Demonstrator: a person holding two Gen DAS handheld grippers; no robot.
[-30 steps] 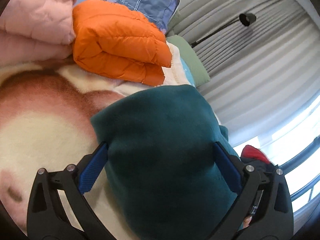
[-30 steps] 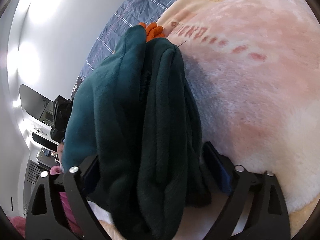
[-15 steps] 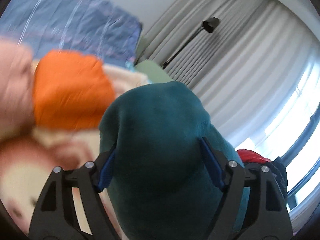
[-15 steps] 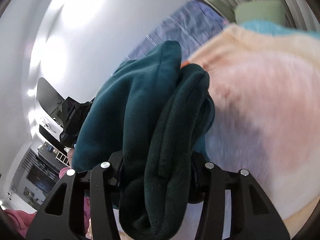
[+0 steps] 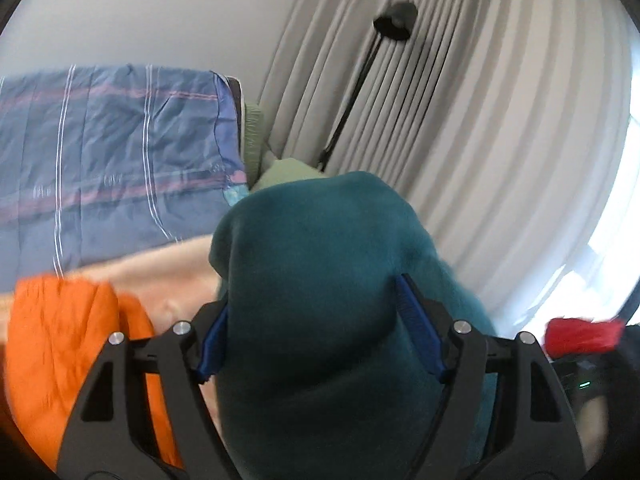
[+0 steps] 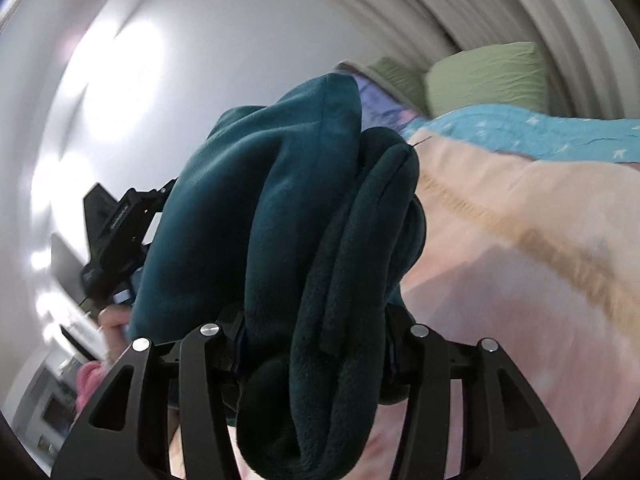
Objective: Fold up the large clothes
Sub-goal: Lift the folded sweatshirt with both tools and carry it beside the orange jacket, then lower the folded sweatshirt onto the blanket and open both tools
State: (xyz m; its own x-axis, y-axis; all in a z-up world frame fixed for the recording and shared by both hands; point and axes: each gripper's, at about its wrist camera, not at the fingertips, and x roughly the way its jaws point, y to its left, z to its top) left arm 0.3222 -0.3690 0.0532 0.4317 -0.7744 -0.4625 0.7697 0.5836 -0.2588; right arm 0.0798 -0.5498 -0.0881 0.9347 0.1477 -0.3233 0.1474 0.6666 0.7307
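A folded dark teal fleece garment (image 5: 320,300) fills the middle of the left wrist view, held between the blue pads of my left gripper (image 5: 320,328), which is shut on it. In the right wrist view the same teal fleece (image 6: 312,248) hangs in thick folds, and my right gripper (image 6: 316,352) is shut on its bunched lower part. The bundle is lifted above the pale pink blanket (image 6: 520,280) on the bed. The left gripper's black body (image 6: 116,232) shows at the left of the right wrist view, behind the fleece.
A folded orange puffer jacket (image 5: 68,352) lies on the bed at lower left. A blue striped duvet (image 5: 112,160) lies behind it. Green pillows (image 6: 488,76) and a turquoise sheet (image 6: 520,132) sit at the bed's head. Grey curtains (image 5: 480,120) and a black lamp stand (image 5: 360,72) are beyond.
Both grippers have closed tighter on the teal fleece and lifted it up off the blanket. Both views have tilted upward toward the wall and curtains.
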